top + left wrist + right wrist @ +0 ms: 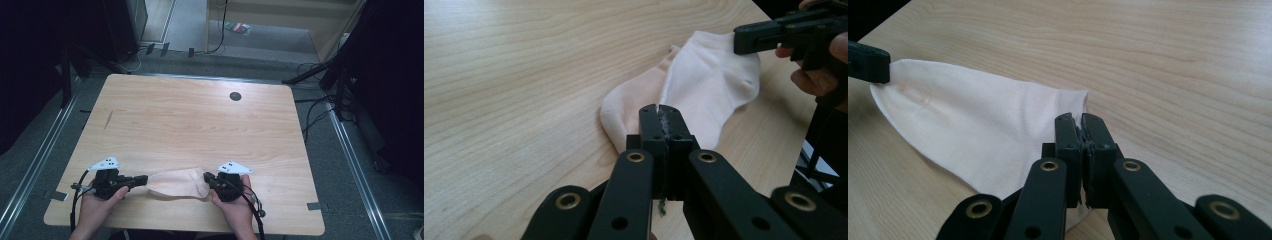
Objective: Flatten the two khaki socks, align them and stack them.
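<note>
A pale peach sock [177, 183] lies stretched near the front edge of the wooden table [190, 120], held at both ends. My left gripper [145, 179] is shut on its left end; in the left gripper view the black jaws [659, 114] pinch the fabric of the sock [709, 85]. My right gripper [207, 178] is shut on the sock's right end, and in the right gripper view the closed jaws [1078, 121] bite the edge of the sock [978, 125]. The other gripper's tip shows at the far end in each gripper view: right gripper [744, 40], left gripper [870, 62].
A dark round hole [235, 96] sits in the tabletop near its far edge. Cables [315, 110] and dark stands crowd the floor right of the table. Metal floor rails [35, 165] run along both sides.
</note>
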Motion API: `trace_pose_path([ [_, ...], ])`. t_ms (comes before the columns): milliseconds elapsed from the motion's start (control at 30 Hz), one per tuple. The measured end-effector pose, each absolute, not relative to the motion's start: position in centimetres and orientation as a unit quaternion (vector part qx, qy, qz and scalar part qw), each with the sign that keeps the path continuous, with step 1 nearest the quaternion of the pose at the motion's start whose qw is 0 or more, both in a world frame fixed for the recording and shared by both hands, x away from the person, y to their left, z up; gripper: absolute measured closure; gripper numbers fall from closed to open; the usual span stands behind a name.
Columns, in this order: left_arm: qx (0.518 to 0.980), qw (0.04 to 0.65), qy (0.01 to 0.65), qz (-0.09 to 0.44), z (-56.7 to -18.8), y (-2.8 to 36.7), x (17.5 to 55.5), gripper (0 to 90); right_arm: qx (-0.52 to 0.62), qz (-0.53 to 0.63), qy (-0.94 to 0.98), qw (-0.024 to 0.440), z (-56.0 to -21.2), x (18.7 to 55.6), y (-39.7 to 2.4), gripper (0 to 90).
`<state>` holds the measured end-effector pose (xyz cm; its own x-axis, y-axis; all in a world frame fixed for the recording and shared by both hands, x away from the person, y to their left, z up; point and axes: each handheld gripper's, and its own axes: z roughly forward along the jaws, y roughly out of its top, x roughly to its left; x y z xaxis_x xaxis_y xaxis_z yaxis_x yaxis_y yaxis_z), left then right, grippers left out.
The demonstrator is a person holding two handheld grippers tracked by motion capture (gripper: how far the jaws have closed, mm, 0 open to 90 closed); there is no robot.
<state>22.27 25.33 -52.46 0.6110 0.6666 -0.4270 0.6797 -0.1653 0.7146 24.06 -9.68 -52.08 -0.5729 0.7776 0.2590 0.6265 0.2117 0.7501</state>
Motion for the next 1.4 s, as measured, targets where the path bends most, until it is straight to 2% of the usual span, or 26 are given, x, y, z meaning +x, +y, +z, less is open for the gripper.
trace_pose_path([
  [100,0.778,0.452,0.437,-0.002,-52.9,24.8,22.3,90.0,0.451,0.427,0.779,0.085,-52.5,24.3,-9.4,84.5],
  [200,0.785,0.440,0.437,-0.003,-53.5,24.4,22.5,87.7,0.445,0.411,0.791,0.087,-53.2,24.5,-9.0,70.4],
  [233,0.784,0.438,0.440,0.002,-53.7,24.3,22.6,83.6,0.444,0.407,0.793,0.090,-53.4,24.5,-9.0,68.3],
  [300,0.781,0.438,0.446,0.011,-53.8,24.3,22.7,70.0,0.448,0.412,0.788,0.094,-53.4,24.5,-9.2,62.8],
  [433,0.759,0.473,0.448,0.019,-53.4,24.9,22.7,58.8,0.460,0.426,0.773,0.098,-52.9,24.5,-10.1,58.3],
  [567,0.759,0.478,0.442,0.018,-53.1,24.4,23.0,61.8,0.466,0.430,0.767,0.097,-52.8,24.4,-10.3,58.3],
  [633,0.758,0.478,0.442,0.023,-53.2,24.0,23.0,64.3,0.470,0.430,0.763,0.111,-52.8,24.0,-9.8,59.1],
  [733,0.755,0.493,0.431,0.032,-52.5,23.7,23.0,71.5,0.458,0.464,0.752,0.094,-52.2,22.9,-8.3,72.8],
  [833,0.759,0.503,0.411,0.027,-51.7,23.4,22.9,89.5,0.423,0.475,0.768,0.073,-52.1,22.0,-5.8,87.4],
  [867,0.764,0.502,0.405,0.022,-51.5,23.2,22.9,90.0,0.415,0.473,0.774,0.063,-52.3,21.9,-4.9,90.0],
  [967,0.782,0.479,0.398,0.020,-51.9,22.5,23.0,90.0,0.401,0.463,0.790,0.042,-53.0,21.6,-2.3,90.0],
  [1200,0.774,0.445,0.451,0.013,-54.0,22.7,24.7,90.0,0.372,0.450,0.811,0.037,-54.5,21.8,3.2,90.0],
  [1400,0.769,0.432,0.471,0.011,-55.2,23.2,25.2,90.0,0.369,0.431,0.823,0.022,-55.5,21.9,4.3,90.0],
])
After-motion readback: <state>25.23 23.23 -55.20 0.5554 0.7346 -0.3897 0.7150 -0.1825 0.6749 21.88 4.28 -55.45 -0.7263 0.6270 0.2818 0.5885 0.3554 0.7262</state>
